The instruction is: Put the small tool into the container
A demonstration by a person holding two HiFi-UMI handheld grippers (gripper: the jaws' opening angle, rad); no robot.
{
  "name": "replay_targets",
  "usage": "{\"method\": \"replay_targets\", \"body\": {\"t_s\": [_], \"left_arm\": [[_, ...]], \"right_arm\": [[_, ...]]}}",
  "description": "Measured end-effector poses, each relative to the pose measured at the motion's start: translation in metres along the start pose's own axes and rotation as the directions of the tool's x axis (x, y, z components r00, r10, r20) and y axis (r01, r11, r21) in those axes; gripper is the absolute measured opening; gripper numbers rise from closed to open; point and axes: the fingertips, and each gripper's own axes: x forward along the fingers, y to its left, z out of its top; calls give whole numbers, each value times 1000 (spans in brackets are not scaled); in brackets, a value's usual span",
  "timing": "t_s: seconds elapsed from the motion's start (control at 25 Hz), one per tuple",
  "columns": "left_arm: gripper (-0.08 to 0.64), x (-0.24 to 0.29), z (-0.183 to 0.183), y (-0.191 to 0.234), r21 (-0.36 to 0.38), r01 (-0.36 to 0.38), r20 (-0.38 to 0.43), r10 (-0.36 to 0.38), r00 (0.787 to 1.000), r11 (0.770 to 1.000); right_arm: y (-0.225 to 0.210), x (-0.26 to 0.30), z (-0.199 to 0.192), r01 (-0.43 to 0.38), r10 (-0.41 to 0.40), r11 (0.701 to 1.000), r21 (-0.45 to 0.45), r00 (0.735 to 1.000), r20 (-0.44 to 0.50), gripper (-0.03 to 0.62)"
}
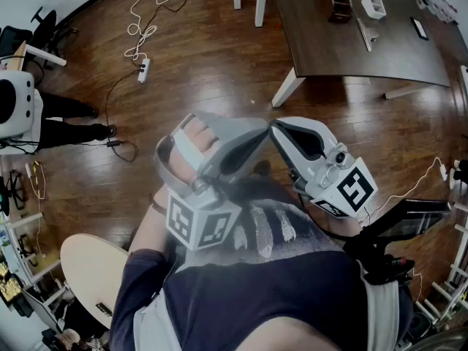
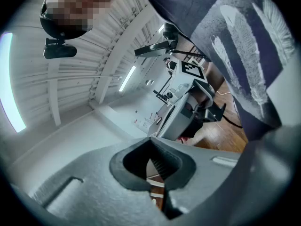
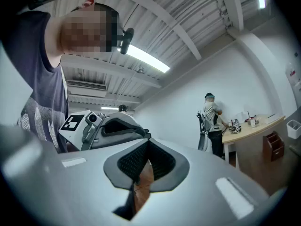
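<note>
Against our chest, low in the head view: we hold the left gripper (image 1: 259, 129) and the right gripper (image 1: 279, 128) nose to nose, tips just beside each other. We cannot tell whether they touch.
Left gripper: its jaws are pressed together with nothing between them, as its own view shows.
Right gripper: its jaws are also closed on each other and carry nothing. Only a sliver of wooden floor (image 1: 219, 64) shows behind them.
Small tool: we take it to be the slim grey bar (image 1: 363, 34) lying flat on the dark table (image 1: 351, 61). It is at about one o'clock from the gripper tips and well apart from them.
Long axis: the bar runs roughly eleven to five o'clock in the head view, its far end toward the containers.
Containers: a dark brown box (image 1: 338, 2) stands at eleven o'clock of the bar. A white tub (image 1: 373, 4) stands near the bar's far end, at about one o'clock of it. We cannot say which one the task means.
Nearer hand: the right gripper sits on the table's side, so we judge it the likelier one to reach.
Coming move: by our reading nothing is under way yet. We would have to close the whole stretch of floor, spread the jaws, and come at the bar across its narrow width.
</note>
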Motion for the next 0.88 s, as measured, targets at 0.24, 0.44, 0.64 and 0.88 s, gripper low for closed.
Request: {"method": "replay_targets", "body": {"t_s": [0.24, 0.44, 0.64, 0.88], "left_arm": [[-3, 71, 14, 12, -231, 109, 119, -83, 989, 967], [-3, 113, 28, 16, -461, 359, 346, -208, 915, 811], [-3, 142, 21, 26, -571, 559, 537, -241, 808, 601], [-3, 193, 43, 57, -493, 720, 726, -226, 650, 488]], "right_arm": [[-44, -34, 16, 18, -26, 987, -159, 999, -45, 0], [-75, -55, 37, 111, -115, 981, -157, 993, -17, 0], [-102, -52, 39, 229, -258, 934, -275, 963, -75, 0], [-149, -64, 67, 321, -361, 902, -288, 928, -95, 2]]}}
